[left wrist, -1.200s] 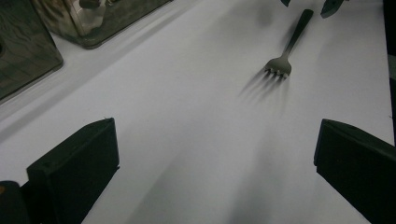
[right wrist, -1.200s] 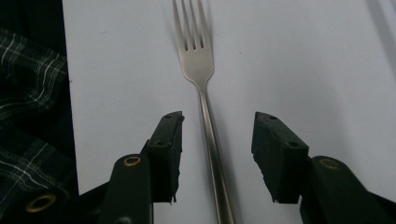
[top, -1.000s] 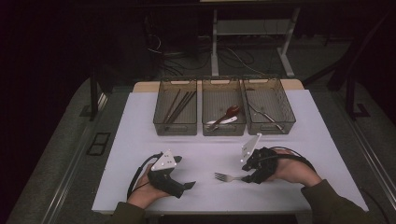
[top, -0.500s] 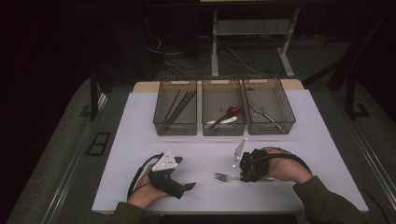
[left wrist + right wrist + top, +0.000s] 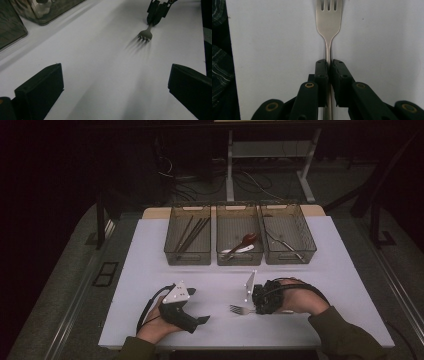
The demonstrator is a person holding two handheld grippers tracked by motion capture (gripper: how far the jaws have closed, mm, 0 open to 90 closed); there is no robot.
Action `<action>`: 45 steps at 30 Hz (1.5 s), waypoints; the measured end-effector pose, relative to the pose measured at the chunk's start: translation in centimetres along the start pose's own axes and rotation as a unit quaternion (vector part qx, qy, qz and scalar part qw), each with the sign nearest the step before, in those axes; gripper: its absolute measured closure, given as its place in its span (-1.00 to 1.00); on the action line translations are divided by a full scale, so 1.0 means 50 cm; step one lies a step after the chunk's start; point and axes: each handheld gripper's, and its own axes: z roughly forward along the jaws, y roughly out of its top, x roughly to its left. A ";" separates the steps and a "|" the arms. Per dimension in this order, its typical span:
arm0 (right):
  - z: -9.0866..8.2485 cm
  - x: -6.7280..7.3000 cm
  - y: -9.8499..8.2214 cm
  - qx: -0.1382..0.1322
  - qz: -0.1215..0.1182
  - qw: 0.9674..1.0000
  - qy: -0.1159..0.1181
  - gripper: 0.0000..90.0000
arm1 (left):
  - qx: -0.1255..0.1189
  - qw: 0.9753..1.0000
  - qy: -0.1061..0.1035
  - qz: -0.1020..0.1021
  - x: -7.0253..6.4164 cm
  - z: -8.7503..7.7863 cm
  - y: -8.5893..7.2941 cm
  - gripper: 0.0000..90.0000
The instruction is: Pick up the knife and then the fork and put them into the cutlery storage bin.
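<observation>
1. Lying flat on the white table top (image 5: 150, 270), a silver metal fork (image 5: 241, 309) sits near the front edge, at about five o'clock from the table's centre in the high view, tines pointing toward nine o'clock.
2. The black two-jaw right gripper (image 5: 257, 309), held in the person's right hand (image 5: 295, 300), meets the fork's handle from the three o'clock side.
3. In the right gripper view, the right gripper's (image 5: 329, 75) jaws have just been closing and now stand pressed together on the fork's (image 5: 328, 22) thin handle, the tines pointing to twelve o'clock beyond them.
4. In the left gripper view, the fork (image 5: 145, 35) lies at one o'clock, with the right gripper (image 5: 151, 22) clamped on its handle at the top of the picture.
5. The black two-jaw left gripper (image 5: 202, 319) rests on the table at seven o'clock from the centre, held in the person's left hand (image 5: 160, 320), well apart from the fork.
6. The left gripper's (image 5: 115, 87) jaws stand wide apart with bare table between them.
7. Three clear plastic bins stand in a row at twelve o'clock:
   - the left bin (image 5: 187, 256) holds dark chopsticks (image 5: 192, 232);
   - the middle bin (image 5: 239, 257) holds a reddish-brown spoon (image 5: 245, 241) and a white spoon (image 5: 240, 250);
   - the right bin (image 5: 289, 256) holds thin metal cutlery (image 5: 284, 242), too small to tell apart.
</observation>
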 end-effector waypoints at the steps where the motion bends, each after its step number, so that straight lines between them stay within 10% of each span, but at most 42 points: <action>1: 0.000 0.001 0.002 0.002 -0.002 1.000 -0.001 0.83 | 0.000 1.000 0.000 0.000 0.000 0.000 0.000 -1.00; 13: -0.001 0.004 0.008 0.012 -0.014 1.000 -0.008 0.88 | 0.000 1.000 -0.001 0.001 0.000 0.000 0.000 -1.00; 23: -0.038 -0.010 -0.021 -0.058 0.027 0.998 -0.012 0.88 | -0.001 1.000 -0.001 -0.001 0.000 0.000 0.000 -1.00; 37: -0.074 -0.035 -0.080 -0.157 0.106 0.981 -0.045 0.88 | -0.002 1.000 -0.001 0.001 0.001 -0.001 0.001 -1.00; 45: -0.084 -0.046 -0.110 -0.206 0.152 0.965 -0.047 0.88 | -0.003 1.000 -0.001 -0.003 0.001 -0.002 0.000 -1.00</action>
